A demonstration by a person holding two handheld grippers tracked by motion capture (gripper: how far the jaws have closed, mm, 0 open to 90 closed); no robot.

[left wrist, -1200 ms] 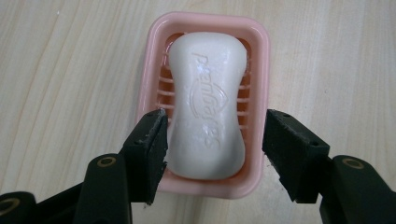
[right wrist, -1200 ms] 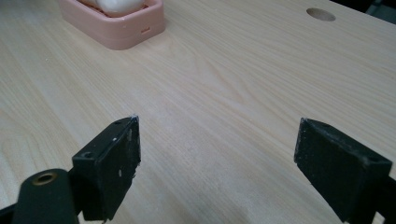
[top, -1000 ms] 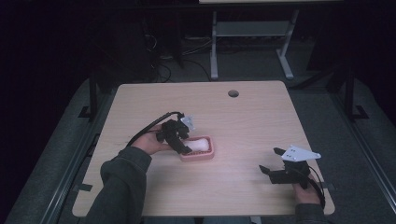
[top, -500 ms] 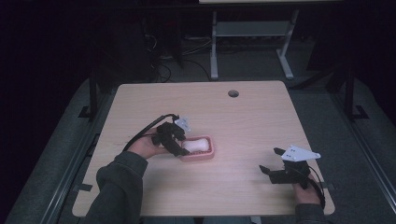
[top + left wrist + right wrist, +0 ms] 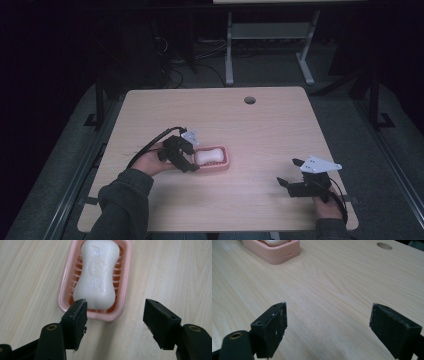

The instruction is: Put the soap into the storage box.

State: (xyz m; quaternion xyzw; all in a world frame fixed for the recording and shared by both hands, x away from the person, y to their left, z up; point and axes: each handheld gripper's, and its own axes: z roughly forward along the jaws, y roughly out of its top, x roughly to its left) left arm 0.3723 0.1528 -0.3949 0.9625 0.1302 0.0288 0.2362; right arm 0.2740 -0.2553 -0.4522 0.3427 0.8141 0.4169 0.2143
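Left gripper [image 5: 113,320] drawn back toward 9 o'clock off soap [image 5: 97,275] in pink dish [image 5: 126,277], jaws open, empty; release looks done. Right gripper [image 5: 328,327] idle, jaws apart.

White soap [image 5: 97,275], pink ribbed dish [image 5: 126,280]

Bare table [image 5: 260,135] lies between the two grippers; the pink soap dish [image 5: 214,159] with its soap [image 5: 209,156] blocks the left-centre.

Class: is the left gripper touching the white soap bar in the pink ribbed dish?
Apart. In the left gripper view the left gripper stands open short of the white soap bar.
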